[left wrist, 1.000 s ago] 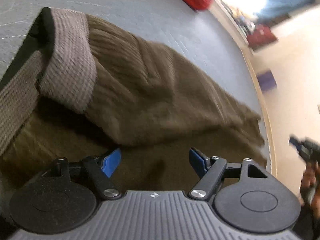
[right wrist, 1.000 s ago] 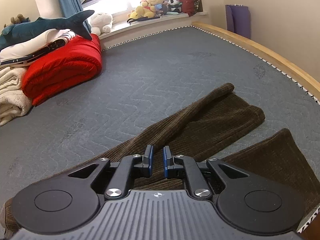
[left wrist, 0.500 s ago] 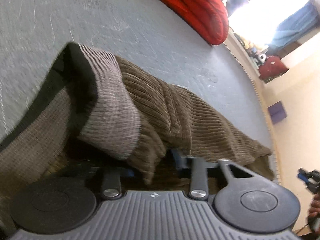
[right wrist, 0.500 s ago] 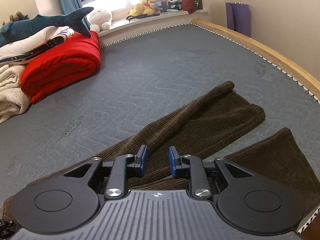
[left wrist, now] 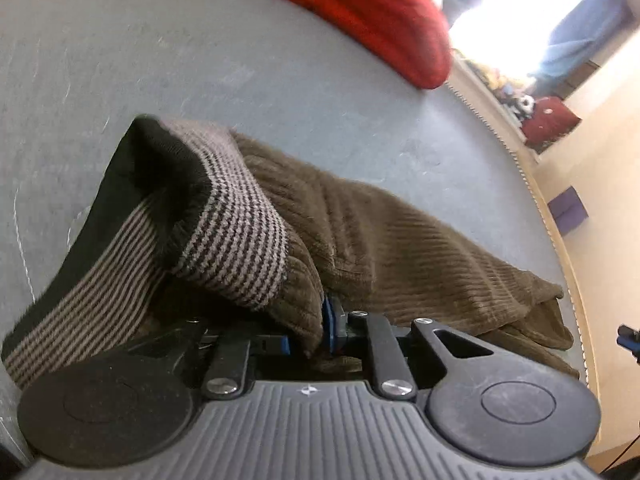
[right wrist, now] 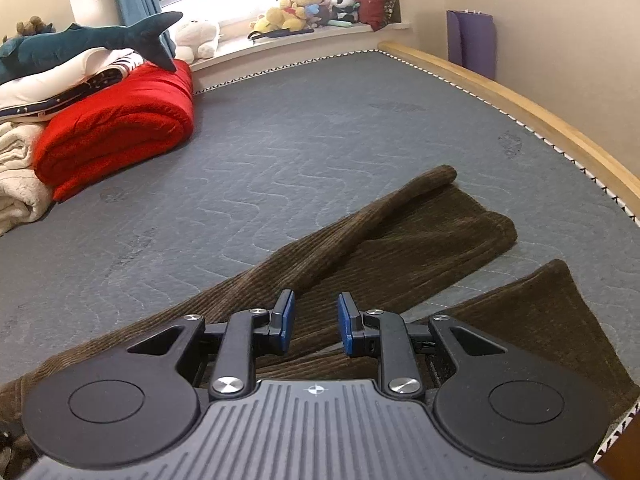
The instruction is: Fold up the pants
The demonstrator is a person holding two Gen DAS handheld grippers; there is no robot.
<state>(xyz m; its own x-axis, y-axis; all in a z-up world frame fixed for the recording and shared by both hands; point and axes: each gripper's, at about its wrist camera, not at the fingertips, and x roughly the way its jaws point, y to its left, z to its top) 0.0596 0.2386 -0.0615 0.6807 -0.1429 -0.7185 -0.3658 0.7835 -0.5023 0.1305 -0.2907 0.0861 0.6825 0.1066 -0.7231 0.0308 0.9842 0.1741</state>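
Observation:
Brown corduroy pants [left wrist: 400,236] lie on a grey mattress [left wrist: 200,60]. Their striped grey waistband [left wrist: 236,232] is lifted and folded over in the left wrist view. My left gripper [left wrist: 308,330] is shut on a fold of the pants just below the waistband. In the right wrist view the two pant legs [right wrist: 400,240] spread apart toward the bed's right edge. My right gripper [right wrist: 314,326] is open and empty, just above the pants near the upper leg.
A folded red blanket [right wrist: 116,132] and white bedding [right wrist: 20,176] lie at the far left of the mattress. A plush shark [right wrist: 88,40] rests on them. A wooden bed rail [right wrist: 520,108] runs along the right edge. Stuffed toys [right wrist: 304,4] sit on the windowsill.
My left gripper went from open to shut on the pants by the waistband and raised that part. My right gripper opened from shut and let go of the cloth.

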